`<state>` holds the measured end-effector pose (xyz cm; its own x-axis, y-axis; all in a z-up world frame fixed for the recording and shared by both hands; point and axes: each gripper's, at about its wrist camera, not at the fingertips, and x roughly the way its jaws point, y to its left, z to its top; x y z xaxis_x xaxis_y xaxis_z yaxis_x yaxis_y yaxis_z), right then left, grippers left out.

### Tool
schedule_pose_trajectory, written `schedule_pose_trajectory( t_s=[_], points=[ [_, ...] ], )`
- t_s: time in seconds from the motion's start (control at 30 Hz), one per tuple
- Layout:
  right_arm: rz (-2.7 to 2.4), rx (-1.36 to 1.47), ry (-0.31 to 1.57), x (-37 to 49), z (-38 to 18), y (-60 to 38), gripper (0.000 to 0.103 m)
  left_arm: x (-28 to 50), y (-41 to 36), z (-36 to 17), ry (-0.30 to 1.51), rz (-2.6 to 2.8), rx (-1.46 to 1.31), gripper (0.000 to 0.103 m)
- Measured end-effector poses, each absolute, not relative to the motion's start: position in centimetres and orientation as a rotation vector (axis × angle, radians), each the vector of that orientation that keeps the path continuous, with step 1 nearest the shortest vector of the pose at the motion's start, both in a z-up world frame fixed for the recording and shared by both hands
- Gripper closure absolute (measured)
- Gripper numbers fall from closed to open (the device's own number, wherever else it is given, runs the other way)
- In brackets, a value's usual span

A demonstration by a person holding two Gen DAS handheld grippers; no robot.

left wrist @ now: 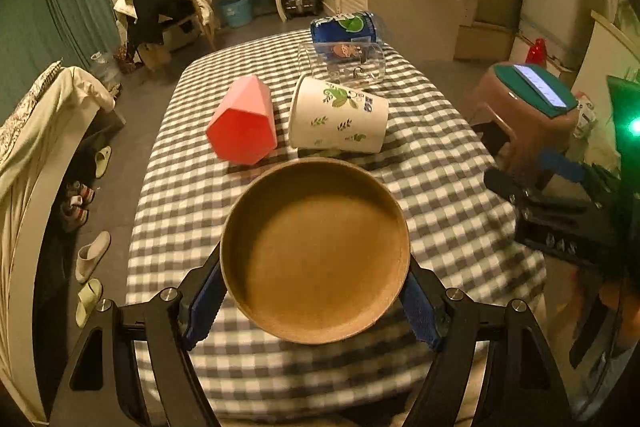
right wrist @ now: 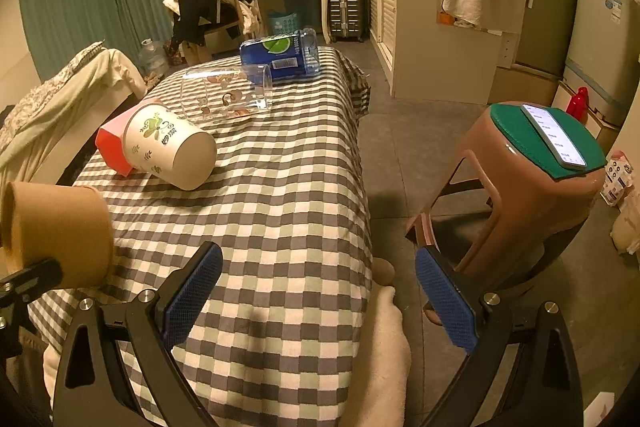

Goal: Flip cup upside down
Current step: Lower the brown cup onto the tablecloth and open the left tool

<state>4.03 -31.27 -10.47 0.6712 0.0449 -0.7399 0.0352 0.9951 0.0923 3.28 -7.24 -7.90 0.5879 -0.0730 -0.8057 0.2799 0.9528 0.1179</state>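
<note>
brown cup (mouth forward) between left tongs

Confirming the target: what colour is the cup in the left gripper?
Plain tan-brown cup; clearest in left wrist view.

Five cups are counted on the checked tablecloth: one brown cup, one white cup, one pink cup, one glass cup, one blue-labelled cup (four lying down). One stool and one phone are recorded.
</note>
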Motion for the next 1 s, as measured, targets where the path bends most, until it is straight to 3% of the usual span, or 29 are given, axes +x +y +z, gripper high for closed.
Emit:
schedule_pose_trajectory(
  t_s=[0.33,1.0],
  points=[
    [-0.018,0.094,0.865,4.8,-11.3,-31.5,0.006,6.5,-7.4,-8.8,0.92,-0.224,0.199,0.024],
    [-0.01,0.02,0.86,4.3,-10.4,-28.8,0.006,4.9,-6.2,-7.7,0.853,-0.255,0.156,0.019]
  ],
)
